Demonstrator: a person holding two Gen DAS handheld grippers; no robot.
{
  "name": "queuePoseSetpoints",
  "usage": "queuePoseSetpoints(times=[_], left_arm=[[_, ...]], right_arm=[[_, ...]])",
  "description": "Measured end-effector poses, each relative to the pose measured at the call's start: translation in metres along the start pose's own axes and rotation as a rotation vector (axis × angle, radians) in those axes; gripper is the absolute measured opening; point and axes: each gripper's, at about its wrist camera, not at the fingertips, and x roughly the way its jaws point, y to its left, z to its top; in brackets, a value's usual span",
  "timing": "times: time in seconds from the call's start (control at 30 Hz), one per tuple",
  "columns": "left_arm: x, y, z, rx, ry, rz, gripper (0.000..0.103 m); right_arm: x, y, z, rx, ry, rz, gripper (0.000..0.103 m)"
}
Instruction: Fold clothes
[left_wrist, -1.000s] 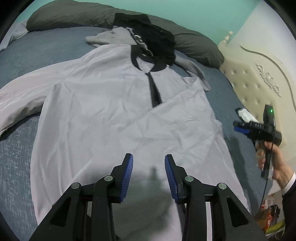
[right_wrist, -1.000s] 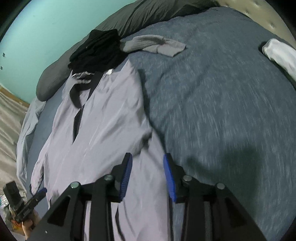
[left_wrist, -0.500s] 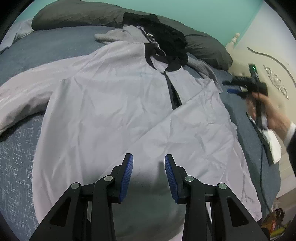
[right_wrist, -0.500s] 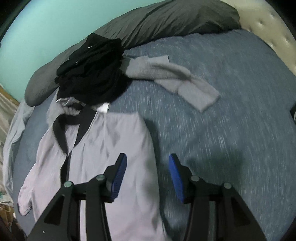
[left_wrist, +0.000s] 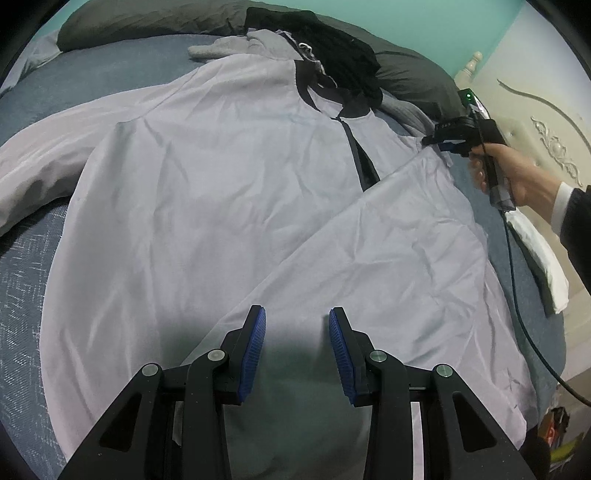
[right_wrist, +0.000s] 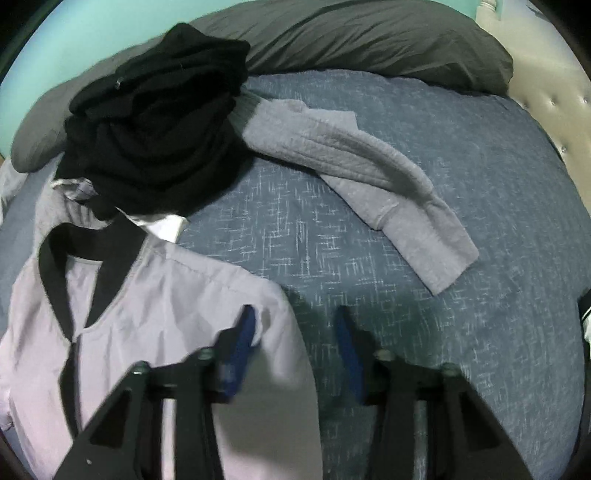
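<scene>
The right gripper's fingers were closing around the lilac shirt's shoulder edge at the bed's two o'clock, having swept up from its hem; the left gripper hovered open, empty, over the hem.

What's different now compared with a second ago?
The right gripper travelled up along the lilac shirt from its lower side to the shoulder corner by the collar; its jaws are closing there. The left gripper stayed open above the hem. The shirt lies unmoved.
</scene>
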Motion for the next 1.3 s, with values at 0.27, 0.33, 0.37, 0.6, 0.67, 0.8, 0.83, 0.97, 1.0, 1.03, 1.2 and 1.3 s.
queuePoseSetpoints(times=[0.27,0.33,0.37,0.6,0.67,0.8,0.83,0.97,1.0,1.03,1.2,1.3], left_arm=[[0.002,0.000,-0.006,0.010,0.000,0.006,0.039],[0.002,0.001,-0.007,0.009,0.001,0.002,0.039],[0.002,0.002,-0.007,0.007,0.002,0.000,0.039],[0.002,0.000,-0.008,0.015,0.007,0.005,0.039],[0.003,0.000,-0.008,0.017,0.009,0.007,0.039],[0.004,0.000,-0.007,0.016,0.011,0.006,0.039],[0.004,0.000,-0.007,0.016,0.011,0.007,0.039],[0.004,0.000,-0.007,0.018,0.013,0.010,0.039],[0.005,0.000,-0.007,0.016,0.014,0.009,0.039],[0.005,0.000,-0.007,0.015,0.014,0.008,0.039],[0.004,0.001,-0.007,0.011,0.012,0.006,0.039],[0.005,0.000,-0.007,0.011,0.012,0.006,0.039]], right_arm=[[0.014,0.010,0.008,-0.040,0.000,-0.088,0.003],[0.021,0.010,0.009,-0.032,0.004,-0.102,0.002],[0.025,0.010,0.009,-0.024,0.004,-0.104,0.002],[0.034,0.003,0.010,0.014,-0.001,-0.089,0.002],[0.031,-0.004,0.012,0.037,-0.012,-0.075,0.002],[-0.002,-0.030,0.014,0.112,-0.145,0.004,0.002],[-0.011,-0.039,0.014,0.139,-0.170,0.046,0.002],[-0.037,-0.060,-0.003,0.127,-0.179,0.136,0.003],[-0.041,-0.063,-0.010,0.118,-0.165,0.167,0.003],[-0.044,-0.067,-0.022,0.118,-0.144,0.194,0.003],[-0.050,-0.085,-0.095,0.130,-0.032,0.319,0.028],[-0.050,-0.094,-0.132,0.177,0.000,0.386,0.028]])
